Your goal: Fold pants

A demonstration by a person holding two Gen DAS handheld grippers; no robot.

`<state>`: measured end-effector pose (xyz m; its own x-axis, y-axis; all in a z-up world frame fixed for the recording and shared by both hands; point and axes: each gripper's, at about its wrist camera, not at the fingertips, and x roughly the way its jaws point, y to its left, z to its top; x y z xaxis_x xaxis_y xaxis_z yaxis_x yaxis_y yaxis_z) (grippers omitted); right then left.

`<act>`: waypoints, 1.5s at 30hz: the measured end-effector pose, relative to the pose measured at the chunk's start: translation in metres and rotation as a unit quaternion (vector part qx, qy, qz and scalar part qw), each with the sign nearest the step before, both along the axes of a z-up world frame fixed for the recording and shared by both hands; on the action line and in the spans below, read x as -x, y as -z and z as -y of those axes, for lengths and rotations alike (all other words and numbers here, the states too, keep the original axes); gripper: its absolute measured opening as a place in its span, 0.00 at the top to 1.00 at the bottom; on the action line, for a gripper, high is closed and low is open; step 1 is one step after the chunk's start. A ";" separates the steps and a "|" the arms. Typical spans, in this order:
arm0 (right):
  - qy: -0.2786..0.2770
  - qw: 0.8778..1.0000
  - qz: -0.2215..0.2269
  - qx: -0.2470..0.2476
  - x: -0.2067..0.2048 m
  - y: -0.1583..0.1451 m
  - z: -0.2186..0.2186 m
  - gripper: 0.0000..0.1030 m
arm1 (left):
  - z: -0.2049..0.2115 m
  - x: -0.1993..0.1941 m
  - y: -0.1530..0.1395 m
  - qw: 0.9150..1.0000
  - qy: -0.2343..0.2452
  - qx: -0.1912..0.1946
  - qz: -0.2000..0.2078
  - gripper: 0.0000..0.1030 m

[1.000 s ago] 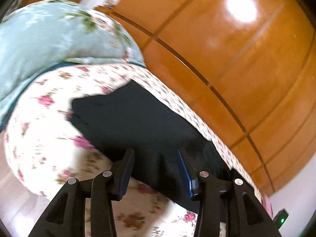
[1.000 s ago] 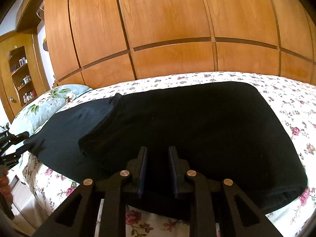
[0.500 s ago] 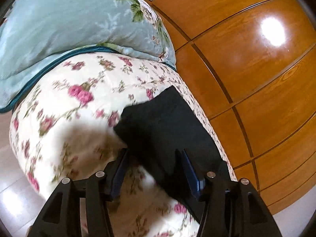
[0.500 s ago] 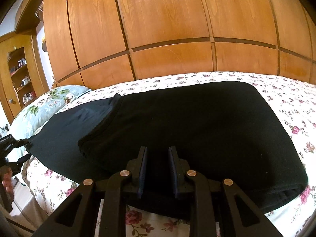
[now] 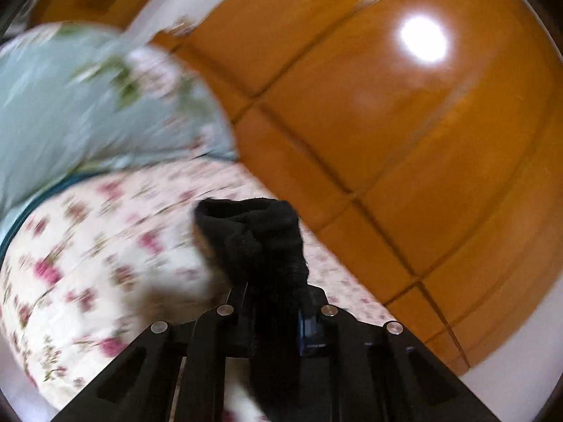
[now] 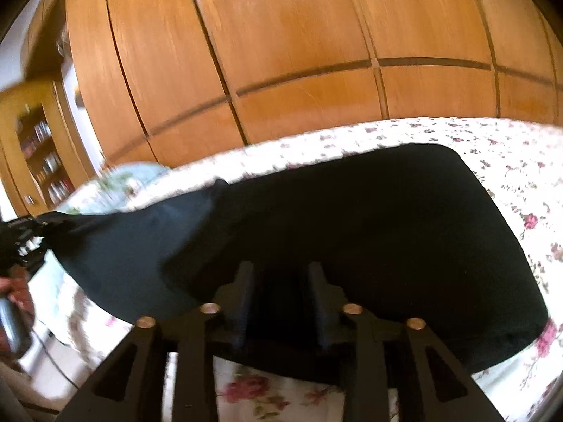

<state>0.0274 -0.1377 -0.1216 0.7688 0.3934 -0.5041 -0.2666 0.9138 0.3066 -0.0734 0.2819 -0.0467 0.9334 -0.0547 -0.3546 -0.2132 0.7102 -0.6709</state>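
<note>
Black pants (image 6: 369, 218) lie across the floral bed, folded lengthwise, with one end stretched to the left. My left gripper (image 5: 272, 302) is shut on that end of the pants (image 5: 260, 235), and the bunched black cloth sticks up between its fingers. It also shows at the far left of the right wrist view (image 6: 24, 242), lifting the cloth off the bed. My right gripper (image 6: 281, 281) sits over the near edge of the pants with its jaws a narrow gap apart around the cloth.
The bed has a white sheet with pink flowers (image 5: 88, 263). A pale blue floral pillow (image 5: 70, 112) lies at its head. A wooden wardrobe wall (image 6: 299, 52) stands behind the bed. A shelf unit (image 6: 42, 161) is at the far left.
My left gripper closed on the pants' end and lifted it off the bed. The right gripper's view shifted slightly; the left end of the pants now rises taut.
</note>
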 end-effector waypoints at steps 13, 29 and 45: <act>0.038 0.999 0.000 -0.034 0.018 -0.016 0.028 0.52 | 0.161 -0.026 -0.070 0.957 0.228 -0.149 0.095 0.86; 0.117 0.984 -0.006 -0.137 0.025 -0.033 0.096 0.48 | 0.331 -0.062 0.005 0.861 0.441 -0.253 0.027 0.85; 0.088 0.974 -0.052 -0.201 0.017 -0.013 0.100 0.39 | 0.238 -0.010 0.009 0.893 0.373 -0.251 0.033 0.66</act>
<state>0.0101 -0.2373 -0.1083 0.7948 0.4420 -0.4159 -0.0650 0.7434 0.6657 -0.0639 0.0436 -0.0554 0.7232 -0.5196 -0.4550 0.4729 0.8526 -0.2221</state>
